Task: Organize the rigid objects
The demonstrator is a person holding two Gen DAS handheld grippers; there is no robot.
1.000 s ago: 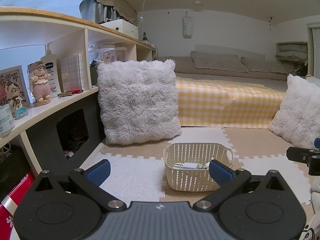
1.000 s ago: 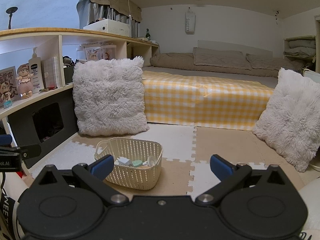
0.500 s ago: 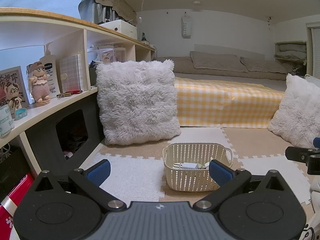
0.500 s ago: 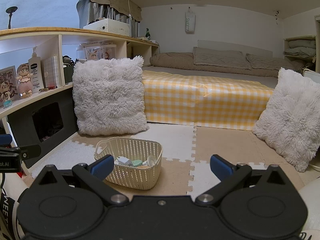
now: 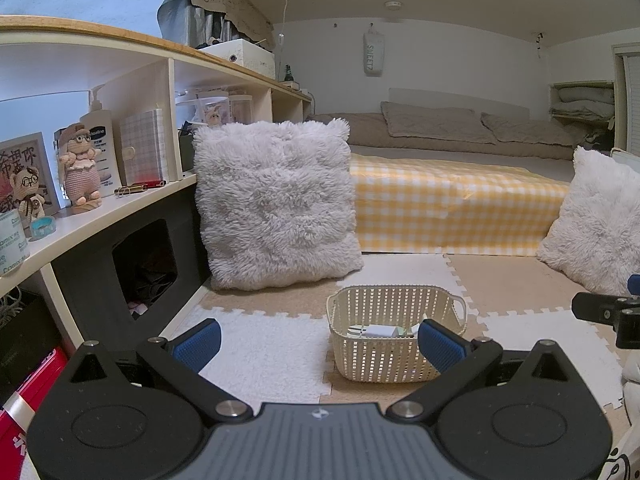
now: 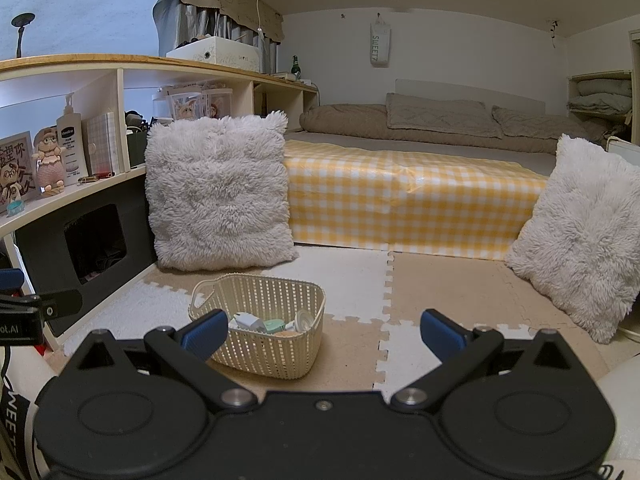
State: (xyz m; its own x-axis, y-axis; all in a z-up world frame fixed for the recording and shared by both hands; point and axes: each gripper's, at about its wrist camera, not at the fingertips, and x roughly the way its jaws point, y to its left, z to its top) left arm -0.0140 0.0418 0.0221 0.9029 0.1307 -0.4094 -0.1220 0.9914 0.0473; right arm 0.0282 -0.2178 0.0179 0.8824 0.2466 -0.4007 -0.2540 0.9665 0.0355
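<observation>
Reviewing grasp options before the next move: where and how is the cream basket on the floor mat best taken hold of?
Probably by a loop handle on one of its short ends. The basket stands upright on the foam mat, open top up, with a handle jutting from the rim. Either open gripper, left or right, could come down from above and pinch that loop; the perforated walls look too wide to span.

The basket (image 5: 396,344) wall hides most of its small items (image 6: 268,324), too small to identify

Open foam mat (image 6: 440,280) surrounds the cream basket (image 6: 272,352); fluffy pillows (image 6: 218,192) and probably the bed (image 6: 400,208) block behind.
</observation>
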